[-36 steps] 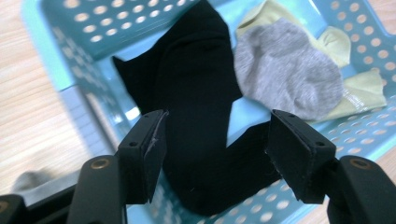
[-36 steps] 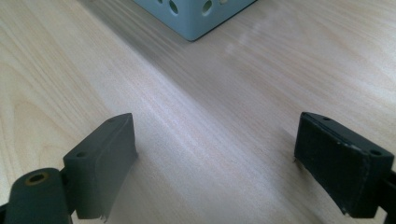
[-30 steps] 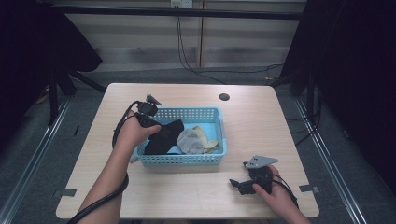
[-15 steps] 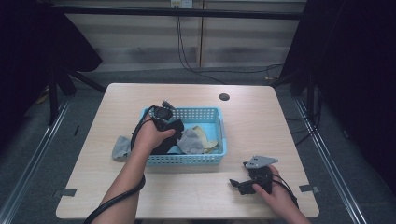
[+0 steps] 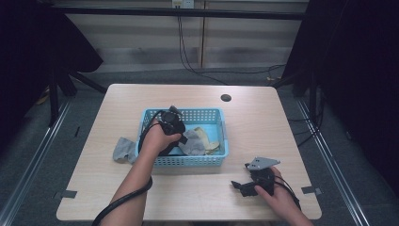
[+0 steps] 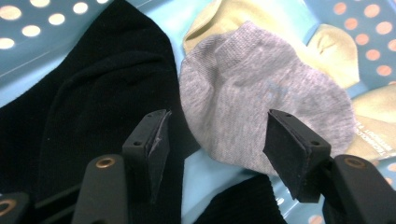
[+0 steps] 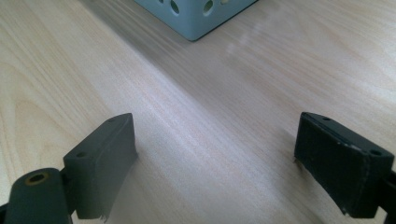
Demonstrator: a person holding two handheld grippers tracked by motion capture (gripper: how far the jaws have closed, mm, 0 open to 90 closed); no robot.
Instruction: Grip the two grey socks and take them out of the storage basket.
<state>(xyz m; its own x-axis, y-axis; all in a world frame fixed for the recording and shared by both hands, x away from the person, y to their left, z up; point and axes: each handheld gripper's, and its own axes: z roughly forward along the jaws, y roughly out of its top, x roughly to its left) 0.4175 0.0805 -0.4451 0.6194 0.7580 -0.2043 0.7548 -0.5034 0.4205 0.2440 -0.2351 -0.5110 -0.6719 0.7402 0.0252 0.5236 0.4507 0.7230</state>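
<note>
Since half a second ago my left gripper (image 5: 175, 126) has stayed over the basket (image 5: 222, 133), dipped a little lower toward the socks. Its jaws are spread wide with nothing between them; in the left gripper view the grey sock (image 6: 261, 98) lies just ahead, between the tips, with the black sock (image 6: 88, 107) to its left. Both rest in the basket beside a yellow sock (image 6: 327, 46). Another grey sock (image 5: 123, 149) lies on the table (image 5: 263, 113), touching the basket's left wall. My right gripper (image 5: 244, 186) rests on the table, wide open, empty.
</note>
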